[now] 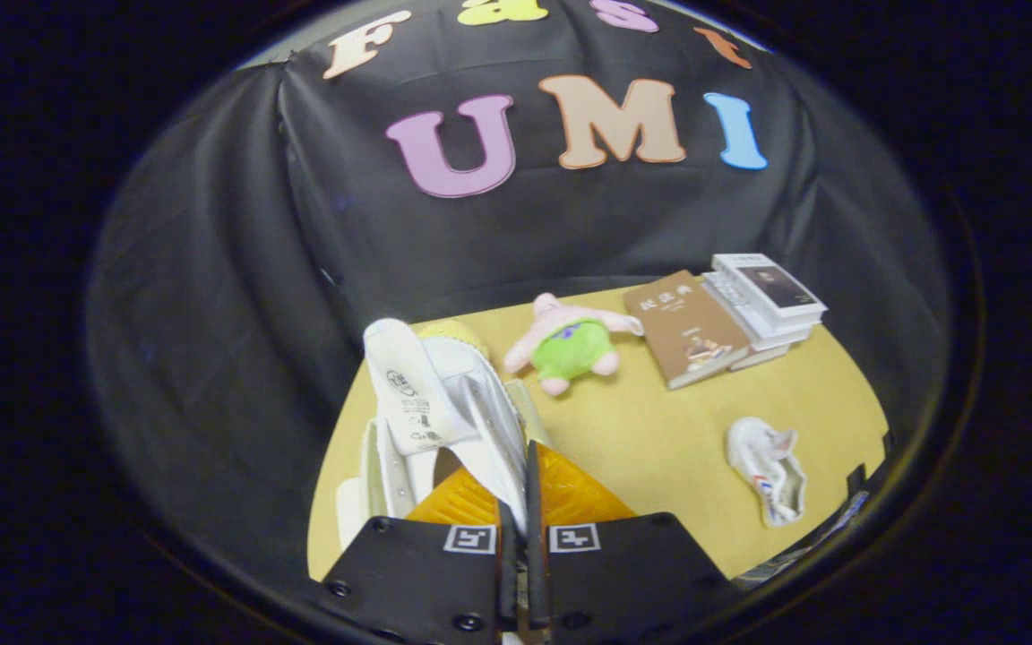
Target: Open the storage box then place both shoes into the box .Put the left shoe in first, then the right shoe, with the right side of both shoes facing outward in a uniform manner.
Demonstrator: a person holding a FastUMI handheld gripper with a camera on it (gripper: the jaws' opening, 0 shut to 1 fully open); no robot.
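Pinched only by its collar between the gripper (520, 502) fingers, the white sneaker (444, 403) may twist free, well left of the second shoe (769, 470).

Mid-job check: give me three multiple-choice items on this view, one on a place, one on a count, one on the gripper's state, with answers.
1. Where does the pink-and-green plush toy lie on the tan tabletop?
A. inside a shoe
B. beyond the fingers, beside the brown book
C. on the book stack

2. How many white shoes are there?
A. one
B. two
C. three

3. What is the gripper doing?
A. open over the toy
B. shut on a book
C. shut on the white high-top shoe

Answers:
1 B: the toy rests next to the brown book.
2 B: one shoe sits in the fingers, the other white shoe lies apart on the tabletop.
3 C: both fingers pinch the shoe's side.
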